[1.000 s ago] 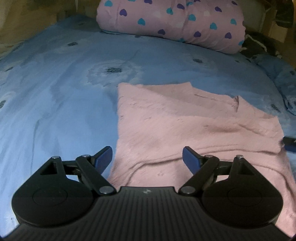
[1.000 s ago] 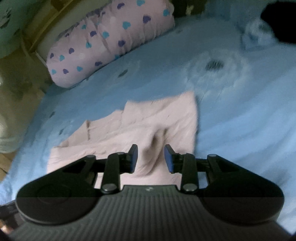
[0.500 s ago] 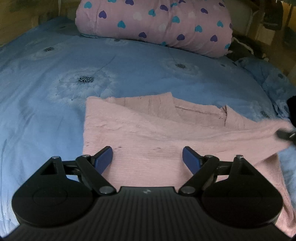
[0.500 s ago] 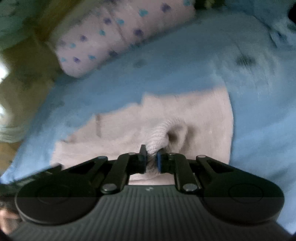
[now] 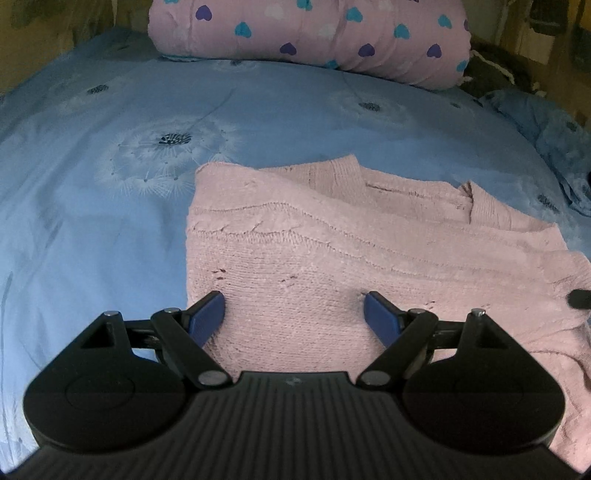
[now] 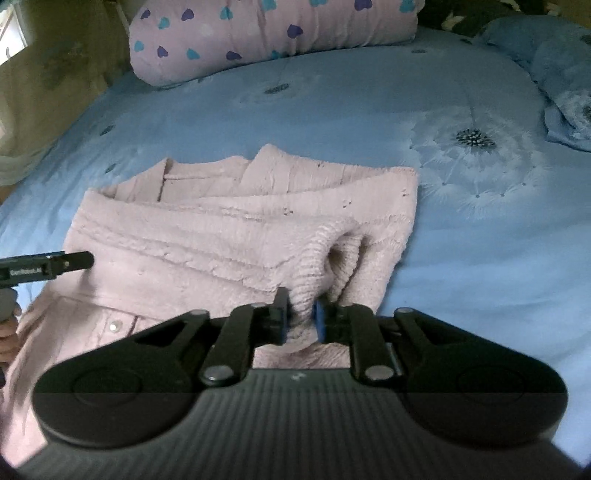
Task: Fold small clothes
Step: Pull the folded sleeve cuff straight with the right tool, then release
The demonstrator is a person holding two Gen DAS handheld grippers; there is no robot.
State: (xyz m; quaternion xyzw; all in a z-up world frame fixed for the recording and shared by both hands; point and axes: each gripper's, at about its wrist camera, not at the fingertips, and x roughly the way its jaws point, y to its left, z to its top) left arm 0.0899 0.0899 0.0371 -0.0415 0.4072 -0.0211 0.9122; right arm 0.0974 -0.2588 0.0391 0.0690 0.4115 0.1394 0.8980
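Observation:
A pink knitted cardigan (image 5: 332, 251) lies on the blue bedspread, one sleeve folded across its body. My left gripper (image 5: 294, 314) is open and empty, its blue pads low over the cardigan's near left part. My right gripper (image 6: 299, 317) is shut on the ribbed sleeve cuff (image 6: 317, 258) and holds it lifted over the cardigan (image 6: 221, 229). The left gripper's fingertip (image 6: 70, 260) shows at the left edge of the right wrist view; the right one's tip (image 5: 580, 299) shows at the right edge of the left wrist view.
A pink pillow with hearts (image 5: 306, 33) lies at the head of the bed, also in the right wrist view (image 6: 266, 33). The blue dandelion-print bedspread (image 5: 110, 184) surrounds the cardigan. A bunched blue cloth (image 6: 565, 103) lies at the right.
My right gripper closed on the sleeve cuff and pulled it up and across the cardigan. My left gripper moved forward over the cardigan's left part and stayed open.

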